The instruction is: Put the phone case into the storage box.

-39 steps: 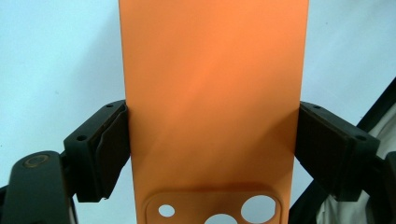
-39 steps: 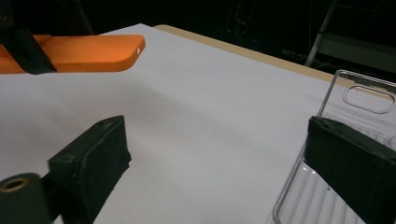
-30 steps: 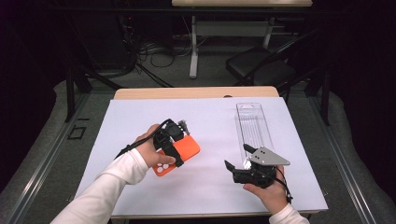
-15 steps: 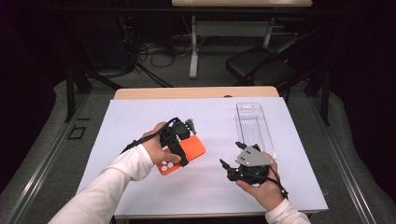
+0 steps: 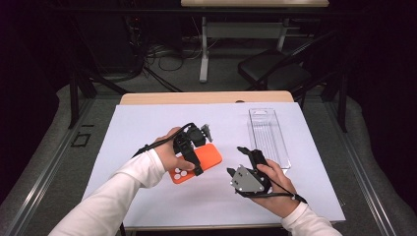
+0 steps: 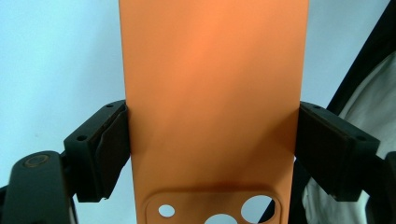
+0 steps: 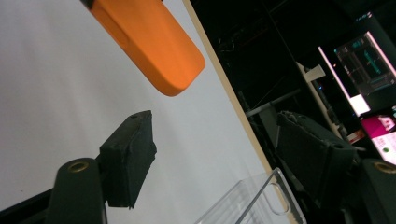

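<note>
An orange phone case [image 5: 204, 160] is held just above the white sheet [image 5: 142, 123], with my left gripper [image 5: 193, 158] shut on its two long edges. In the left gripper view both pads press the case [image 6: 210, 84] near its camera holes. My right gripper [image 5: 236, 161] is a short way to the right of the case and points toward it. Its jaws have just been closing and stand open with nothing between them. In the right gripper view the case's rounded end [image 7: 154, 46] hangs above and ahead of the right gripper [image 7: 219, 135].
A clear plastic packaging tray [image 5: 268, 135] lies on the sheet at the right, close behind my right hand; its end [image 7: 252, 200] also appears in the right gripper view. The wooden table edge [image 5: 206, 97] runs along the far side. A dark chair [image 5: 275, 73] stands beyond.
My right gripper has moved left toward the orange case, and its jaws have narrowed a little. The left gripper and case have stayed in place.
</note>
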`<state>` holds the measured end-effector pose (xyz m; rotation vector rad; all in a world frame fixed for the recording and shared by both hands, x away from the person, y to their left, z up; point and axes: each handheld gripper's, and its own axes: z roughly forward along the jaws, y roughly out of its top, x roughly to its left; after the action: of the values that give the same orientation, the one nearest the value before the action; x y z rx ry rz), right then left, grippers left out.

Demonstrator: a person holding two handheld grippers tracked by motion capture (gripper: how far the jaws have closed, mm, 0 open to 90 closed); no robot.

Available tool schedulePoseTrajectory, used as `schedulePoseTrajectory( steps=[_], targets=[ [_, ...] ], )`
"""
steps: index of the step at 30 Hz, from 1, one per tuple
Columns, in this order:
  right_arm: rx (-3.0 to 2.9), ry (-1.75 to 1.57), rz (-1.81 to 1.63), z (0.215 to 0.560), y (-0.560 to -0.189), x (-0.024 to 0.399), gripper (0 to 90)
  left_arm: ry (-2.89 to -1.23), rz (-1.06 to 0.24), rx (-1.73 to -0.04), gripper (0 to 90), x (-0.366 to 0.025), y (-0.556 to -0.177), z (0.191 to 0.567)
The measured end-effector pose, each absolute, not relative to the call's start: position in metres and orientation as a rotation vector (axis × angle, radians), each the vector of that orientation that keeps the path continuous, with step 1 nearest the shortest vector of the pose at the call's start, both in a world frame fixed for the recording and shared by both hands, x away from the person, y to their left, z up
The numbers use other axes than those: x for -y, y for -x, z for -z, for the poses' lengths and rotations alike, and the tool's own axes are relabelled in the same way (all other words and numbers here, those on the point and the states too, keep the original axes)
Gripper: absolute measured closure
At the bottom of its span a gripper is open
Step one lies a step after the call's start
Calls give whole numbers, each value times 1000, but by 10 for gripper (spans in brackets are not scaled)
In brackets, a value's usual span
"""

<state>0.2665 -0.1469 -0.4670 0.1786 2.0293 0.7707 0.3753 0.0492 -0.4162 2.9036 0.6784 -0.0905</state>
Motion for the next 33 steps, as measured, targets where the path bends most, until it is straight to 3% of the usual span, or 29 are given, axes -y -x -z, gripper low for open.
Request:
schedulePoseTrajectory(
  steps=[16,33],
  targets=[
    [-1991,1,-631,475,-267,140,294,-2908,189,-667,161,-47,-378,416],
    [-1977,151,-555,483,-267,125,325,-2914,196,-648,161,-32,-374,412]
  ],
)
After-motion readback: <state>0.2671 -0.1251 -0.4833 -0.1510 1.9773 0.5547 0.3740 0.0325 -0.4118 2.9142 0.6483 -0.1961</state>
